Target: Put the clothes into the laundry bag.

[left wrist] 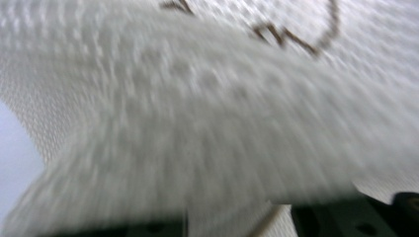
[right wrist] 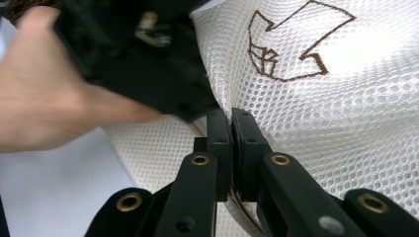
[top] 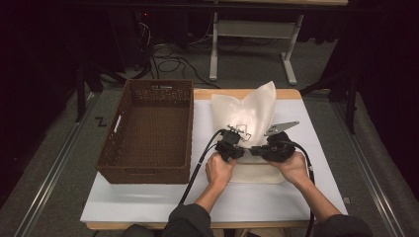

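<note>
Two forearms in dark sleeves entering from six o'clock in the high view, angled up toward the centre. Left hand (top: pixel 219 169) wrapped around the left gripper (top: pixel 236 140), which points toward one o'clock. Right hand (top: pixel 295 168) gripping the right gripper (top: pixel 258 149), which points toward nine o'clock, its tip close to the left gripper's body. Black cables trailing from both back toward six o'clock. In the right gripper view, black jaws pressed together at the tips, clamping an edge of white mesh fabric (right wrist: pixel 336 113), with the left hand at ten o'clock. Left jaws blurred behind that fabric; spread not discernible.
</note>
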`<state>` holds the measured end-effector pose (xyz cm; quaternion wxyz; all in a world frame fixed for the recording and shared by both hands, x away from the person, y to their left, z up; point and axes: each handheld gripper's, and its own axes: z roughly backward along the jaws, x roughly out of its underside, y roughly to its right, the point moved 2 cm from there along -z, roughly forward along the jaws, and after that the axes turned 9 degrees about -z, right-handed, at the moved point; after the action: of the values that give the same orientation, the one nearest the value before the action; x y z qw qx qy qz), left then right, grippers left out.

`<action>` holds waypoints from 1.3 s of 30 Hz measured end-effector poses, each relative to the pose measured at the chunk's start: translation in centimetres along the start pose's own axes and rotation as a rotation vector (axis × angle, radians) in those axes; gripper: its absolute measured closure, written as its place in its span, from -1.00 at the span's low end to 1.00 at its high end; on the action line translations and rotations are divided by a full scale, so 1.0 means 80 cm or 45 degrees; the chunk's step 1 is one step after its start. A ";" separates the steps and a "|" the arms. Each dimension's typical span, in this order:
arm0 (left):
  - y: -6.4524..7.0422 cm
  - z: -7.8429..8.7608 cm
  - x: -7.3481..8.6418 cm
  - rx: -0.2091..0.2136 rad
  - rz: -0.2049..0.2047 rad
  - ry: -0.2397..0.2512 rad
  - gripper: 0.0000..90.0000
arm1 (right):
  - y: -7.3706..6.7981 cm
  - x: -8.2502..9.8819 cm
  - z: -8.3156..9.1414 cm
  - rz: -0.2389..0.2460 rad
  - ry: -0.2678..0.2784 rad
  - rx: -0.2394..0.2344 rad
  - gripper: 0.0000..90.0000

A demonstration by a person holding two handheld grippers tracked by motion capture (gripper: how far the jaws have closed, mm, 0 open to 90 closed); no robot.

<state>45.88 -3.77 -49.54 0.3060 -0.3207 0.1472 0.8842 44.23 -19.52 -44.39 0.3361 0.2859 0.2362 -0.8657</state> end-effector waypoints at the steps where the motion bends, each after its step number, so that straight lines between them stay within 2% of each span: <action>1: 0.002 0.005 0.002 0.007 -0.023 -0.004 0.42 | 0.000 0.000 0.001 -0.008 0.006 -0.001 0.97; 3: 0.006 0.016 0.006 0.015 -0.056 -0.002 0.36 | 0.000 0.000 0.002 0.009 0.006 0.007 0.97; 5: 0.007 0.020 0.007 0.018 -0.067 -0.004 0.34 | 0.000 0.000 0.003 0.006 0.005 0.007 0.97; 7: 0.013 0.033 0.011 0.043 -0.086 0.010 0.32 | -0.002 0.000 0.004 -0.004 0.016 0.008 0.97; 9: 0.019 0.035 0.012 0.084 -0.092 0.013 0.32 | -0.002 0.000 0.005 0.000 0.024 0.009 0.97; 10: 0.019 0.035 0.012 0.084 -0.092 0.013 0.32 | -0.002 0.000 0.005 0.000 0.024 0.009 0.97; 11: 0.027 0.033 0.010 0.112 -0.098 0.012 0.31 | -0.002 0.000 0.005 -0.005 0.027 0.011 0.97; 12: 0.027 0.033 0.010 0.112 -0.098 0.012 0.29 | -0.002 0.000 0.005 -0.005 0.027 0.011 0.97; 14: 0.037 0.023 0.006 0.110 -0.114 0.018 0.24 | -0.001 0.000 0.005 -0.004 0.022 0.016 0.97; 19: 0.038 0.007 0.001 0.095 -0.091 0.017 0.19 | 0.000 0.001 0.006 -0.008 0.023 0.023 0.97; 21: 0.036 -0.003 -0.001 0.088 -0.053 0.027 0.17 | 0.004 0.003 0.010 -0.017 0.028 0.030 0.97; 28: 0.045 -0.008 -0.008 0.100 -0.050 0.065 0.05 | 0.017 0.005 0.016 -0.040 0.028 0.067 0.97; 31: 0.046 -0.010 -0.009 0.096 -0.046 0.057 0.19 | 0.017 0.005 0.016 -0.040 0.027 0.064 0.97; 33: 0.045 -0.017 -0.012 0.101 -0.031 0.035 0.43 | 0.016 0.005 0.016 -0.029 0.030 0.058 0.97; 36: 0.043 -0.021 -0.017 0.133 0.001 0.044 0.78 | 0.015 0.005 0.017 -0.022 0.023 0.053 0.97; 39: 0.043 -0.025 -0.022 0.129 -0.002 0.056 0.92 | 0.017 0.006 0.018 -0.032 0.025 0.052 0.97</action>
<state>45.73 -8.14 -49.67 0.3195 -0.3242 0.1983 0.8681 44.40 -21.48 -43.95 0.3168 0.2981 0.2254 -0.8718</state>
